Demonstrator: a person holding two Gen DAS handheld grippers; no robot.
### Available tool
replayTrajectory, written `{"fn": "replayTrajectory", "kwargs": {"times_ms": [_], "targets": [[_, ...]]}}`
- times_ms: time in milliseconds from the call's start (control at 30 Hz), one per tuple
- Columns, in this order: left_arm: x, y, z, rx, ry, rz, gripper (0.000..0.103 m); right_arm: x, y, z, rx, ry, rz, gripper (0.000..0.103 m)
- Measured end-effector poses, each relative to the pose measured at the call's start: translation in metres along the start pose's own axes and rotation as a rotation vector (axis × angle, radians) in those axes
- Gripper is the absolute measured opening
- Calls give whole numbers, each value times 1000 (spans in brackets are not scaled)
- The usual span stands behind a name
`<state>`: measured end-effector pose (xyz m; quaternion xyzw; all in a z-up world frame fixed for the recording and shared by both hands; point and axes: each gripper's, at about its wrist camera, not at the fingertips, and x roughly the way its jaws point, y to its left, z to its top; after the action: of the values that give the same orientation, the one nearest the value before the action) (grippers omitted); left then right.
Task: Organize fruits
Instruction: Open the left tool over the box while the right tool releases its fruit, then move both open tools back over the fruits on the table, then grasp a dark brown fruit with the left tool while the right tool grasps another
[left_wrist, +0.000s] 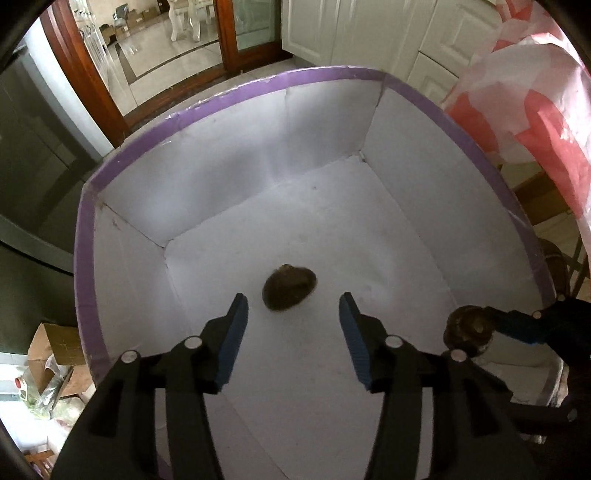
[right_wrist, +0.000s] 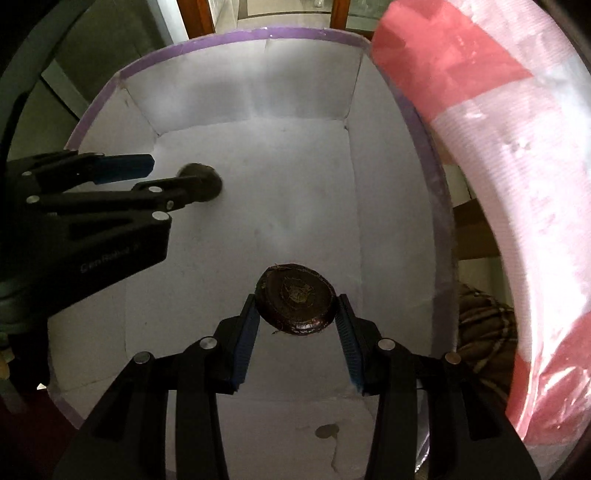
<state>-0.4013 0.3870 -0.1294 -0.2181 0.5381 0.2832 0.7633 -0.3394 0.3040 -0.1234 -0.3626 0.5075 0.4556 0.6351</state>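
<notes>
Pale lettering on black body of left gripper (right_wrist: 177, 177), right wrist view, blurred, reads roughly "CenRobot", no other legible text or numbers

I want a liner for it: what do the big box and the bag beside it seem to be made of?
The box looks like white cardboard or foam board, matte, with creased folded corners and purple tape along its rim. The red and white bag looks like thin plastic film, wrinkled, faintly glossy and slightly translucent.

Both grippers are black plastic with silver round screws, blue ribbed fingers (left_wrist: 232, 339), and faint white lettering.
</notes>
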Motion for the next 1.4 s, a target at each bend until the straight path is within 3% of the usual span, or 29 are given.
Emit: {"fn": "replayTrajectory", "kwargs": {"times_ms": [133,167,333,467,600,633,667,767,867,967,1100,1200,1267,1400], "targets": [[1,0,1,-15,-18,-2,75,-8,-3,2,-8,-22,-7,51],[1,1,2,-23,-22,0,76,-14,-3,2,-11,-45,-21,56],[-8,2,6,-25,-64,10,76,-44,-15,-10,-9,-111,-8,58],[-55,-2,11,-36,-269,61,80,-88,-24,-24,-7,-225,14,61],[-129,-27,19,-16,-545,39,102,-168,-49,-55,41,-429,23,66],[-144,-36,21,-1,-590,19,102,-185,-56,-65,57,-481,19,71],[-164,-53,23,36,-644,-16,102,-203,-65,-77,77,-538,10,77],[-203,-104,30,154,-704,-140,102,-256,-101,-126,170,-697,-65,87],[-222,-164,32,264,-682,-266,102,-296,-148,-186,312,-790,-197,87],[-231,-242,35,397,-601,-396,102,-314,-209,-248,501,-841,-276,87],[-220,-363,39,552,-492,-502,102,-304,-302,-327,785,-807,-365,87],[-206,-451,37,618,-491,-530,102,-278,-374,-381,993,-746,-415,87],[-195,-501,36,647,-510,-531,102,-275,-424,-419,1131,-694,-472,87],[-163,-603,42,714,-510,-481,102,-257,-499,-463,1378,-658,-517,87]]}}
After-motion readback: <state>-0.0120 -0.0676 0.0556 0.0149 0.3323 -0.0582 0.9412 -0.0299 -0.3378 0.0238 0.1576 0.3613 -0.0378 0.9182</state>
